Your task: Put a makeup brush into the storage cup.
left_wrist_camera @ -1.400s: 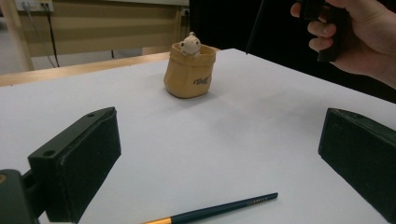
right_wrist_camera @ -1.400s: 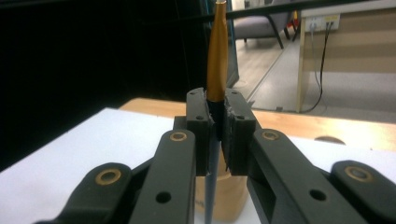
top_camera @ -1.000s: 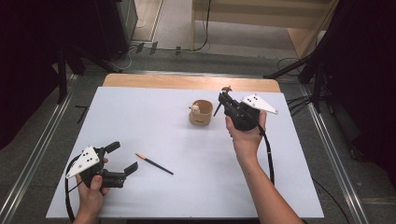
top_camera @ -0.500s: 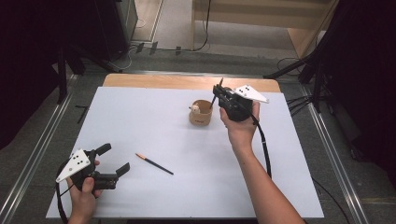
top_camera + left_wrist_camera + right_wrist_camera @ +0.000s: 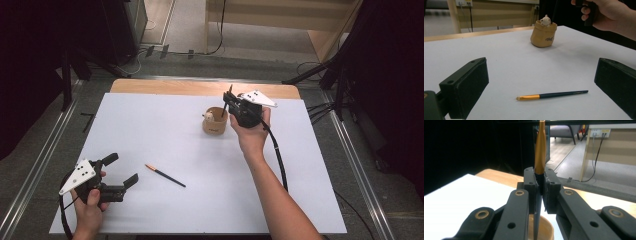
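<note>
Upright, a gold-ferruled brush (image 5: 539, 157) sits pinched in the right gripper (image 5: 231, 104), its dark handle tip over the tan pot (image 5: 215, 121); the left gripper (image 5: 120, 170) stands spread beside a second brush (image 5: 551, 95) lying flat on the white table (image 5: 150, 125).

A cup (image 5: 215, 121) stands toward the far side of the table (image 5: 150, 120), with a small figure (image 5: 209, 116) inside it. The right gripper (image 5: 229, 102) holds a brush (image 5: 226, 104) upright just above the cup's right rim. A second brush (image 5: 165, 175) lies flat nearer the person, left of the cup, with the left gripper (image 5: 121, 169) just left of it.
</note>
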`<action>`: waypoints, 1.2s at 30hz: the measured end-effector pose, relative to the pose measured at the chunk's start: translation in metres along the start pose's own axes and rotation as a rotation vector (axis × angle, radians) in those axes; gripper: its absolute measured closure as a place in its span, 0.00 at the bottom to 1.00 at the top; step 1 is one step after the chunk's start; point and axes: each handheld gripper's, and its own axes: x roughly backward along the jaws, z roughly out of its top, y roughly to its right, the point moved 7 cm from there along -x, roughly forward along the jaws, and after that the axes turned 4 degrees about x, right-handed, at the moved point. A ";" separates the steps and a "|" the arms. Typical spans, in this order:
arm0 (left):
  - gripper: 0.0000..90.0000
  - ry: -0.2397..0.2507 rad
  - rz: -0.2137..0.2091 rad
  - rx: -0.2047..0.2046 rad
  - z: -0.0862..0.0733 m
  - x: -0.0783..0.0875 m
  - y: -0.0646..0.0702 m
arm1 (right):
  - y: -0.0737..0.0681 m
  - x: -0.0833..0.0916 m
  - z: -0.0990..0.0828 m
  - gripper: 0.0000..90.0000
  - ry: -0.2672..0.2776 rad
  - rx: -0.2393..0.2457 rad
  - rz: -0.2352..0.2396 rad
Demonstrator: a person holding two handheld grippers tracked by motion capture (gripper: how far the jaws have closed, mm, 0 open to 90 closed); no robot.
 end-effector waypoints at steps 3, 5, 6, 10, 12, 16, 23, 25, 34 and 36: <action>0.00 0.002 -0.003 -0.003 0.000 0.000 0.000 | 0.000 -0.004 -0.006 0.93 -0.019 0.010 -0.001; 0.00 0.001 -0.006 -0.005 0.000 0.000 0.001 | 0.000 -0.006 -0.009 0.93 -0.026 0.011 -0.002; 0.00 0.000 -0.006 -0.006 0.000 0.000 0.001 | 0.000 -0.006 -0.010 0.93 -0.028 0.007 -0.004; 0.00 0.004 -0.005 -0.006 0.001 0.000 0.001 | -0.001 -0.010 -0.018 0.93 -0.048 0.012 -0.004; 0.00 0.005 -0.003 -0.007 0.001 0.000 0.001 | -0.001 -0.012 -0.021 0.93 -0.053 0.018 -0.003; 0.00 0.006 -0.002 -0.007 0.001 0.000 0.001 | -0.002 -0.014 -0.030 0.93 -0.069 0.014 -0.004; 0.00 0.006 -0.005 -0.010 0.001 -0.001 0.000 | -0.001 -0.017 -0.040 0.93 -0.100 0.027 -0.004; 0.00 0.006 -0.005 -0.009 0.001 -0.001 0.000 | -0.001 -0.017 -0.041 0.93 -0.103 0.027 -0.006; 0.00 0.010 -0.004 -0.008 0.002 0.000 0.000 | 0.001 -0.007 -0.036 0.53 -0.132 -0.012 -0.013; 0.00 0.012 -0.002 -0.009 0.002 0.000 0.000 | 0.003 0.000 -0.034 0.42 -0.126 -0.018 -0.023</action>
